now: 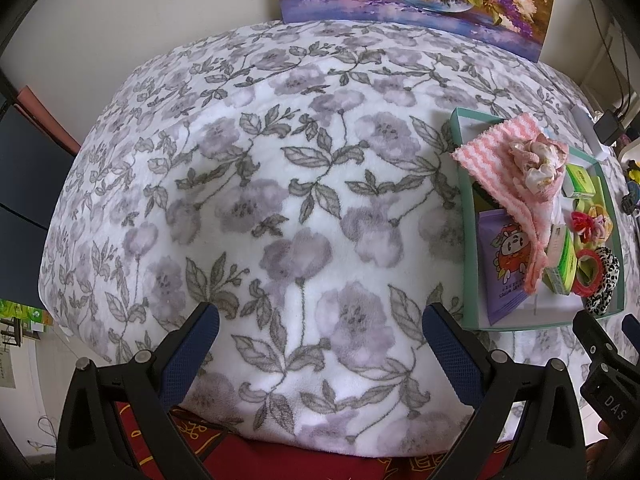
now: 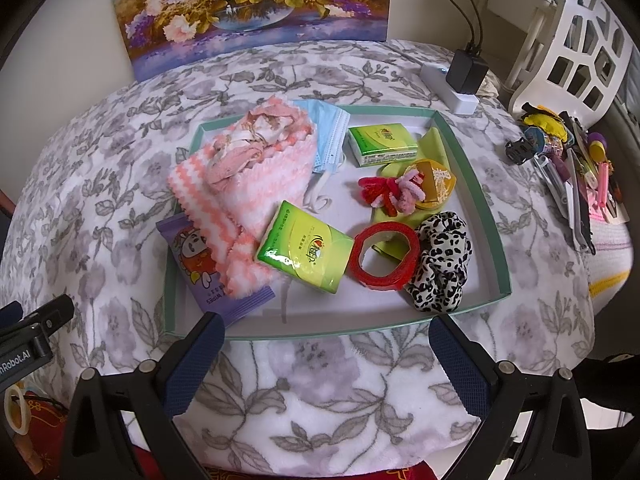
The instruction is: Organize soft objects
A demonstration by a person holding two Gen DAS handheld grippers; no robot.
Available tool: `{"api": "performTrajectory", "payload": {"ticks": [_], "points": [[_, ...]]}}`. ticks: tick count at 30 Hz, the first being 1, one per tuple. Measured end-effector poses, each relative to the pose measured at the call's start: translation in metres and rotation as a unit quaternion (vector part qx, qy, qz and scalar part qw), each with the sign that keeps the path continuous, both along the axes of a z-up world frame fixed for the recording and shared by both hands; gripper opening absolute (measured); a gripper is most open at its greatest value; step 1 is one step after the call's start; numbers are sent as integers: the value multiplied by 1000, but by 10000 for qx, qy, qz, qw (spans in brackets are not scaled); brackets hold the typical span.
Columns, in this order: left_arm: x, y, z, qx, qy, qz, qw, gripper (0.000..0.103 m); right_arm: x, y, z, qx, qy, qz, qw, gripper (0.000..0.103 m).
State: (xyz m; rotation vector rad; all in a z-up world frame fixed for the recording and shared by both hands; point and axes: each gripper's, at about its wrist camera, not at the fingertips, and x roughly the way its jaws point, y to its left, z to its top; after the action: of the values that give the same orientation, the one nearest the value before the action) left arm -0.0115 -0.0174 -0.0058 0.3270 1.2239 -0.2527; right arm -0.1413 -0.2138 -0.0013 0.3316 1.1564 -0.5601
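Soft objects fill the tray (image 2: 498, 248), just beyond the open-jawed right gripper (image 2: 326, 340).

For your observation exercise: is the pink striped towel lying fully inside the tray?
No. The pink striped towel drapes over the tray left rim onto the blanket.

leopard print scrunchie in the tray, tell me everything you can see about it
The leopard print scrunchie is a puffy ring of gathered, soft-looking fabric, white with black spots. It lies bunched and crumpled in the near right corner of the green-rimmed tray, against the tray's wall. The red ring touches its left side, and the pile of small hair ties sits just behind it. Neither tool touches it.
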Motion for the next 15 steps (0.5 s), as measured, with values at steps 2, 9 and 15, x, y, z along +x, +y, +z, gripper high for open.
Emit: {"api": "performTrajectory", "payload": {"ticks": [2,9,15], "points": [[0,-1,0,-1,-4,0,10000,101,0,0,0,-2,2,-3,10000,103],[1,-1,2,-3,1,-5,10000,101,1,0,0,1,12,7,10000,103],[0,1,-1,-36,38,-17,10000,101,1,1,0,-1,15,7,10000,103]]}}
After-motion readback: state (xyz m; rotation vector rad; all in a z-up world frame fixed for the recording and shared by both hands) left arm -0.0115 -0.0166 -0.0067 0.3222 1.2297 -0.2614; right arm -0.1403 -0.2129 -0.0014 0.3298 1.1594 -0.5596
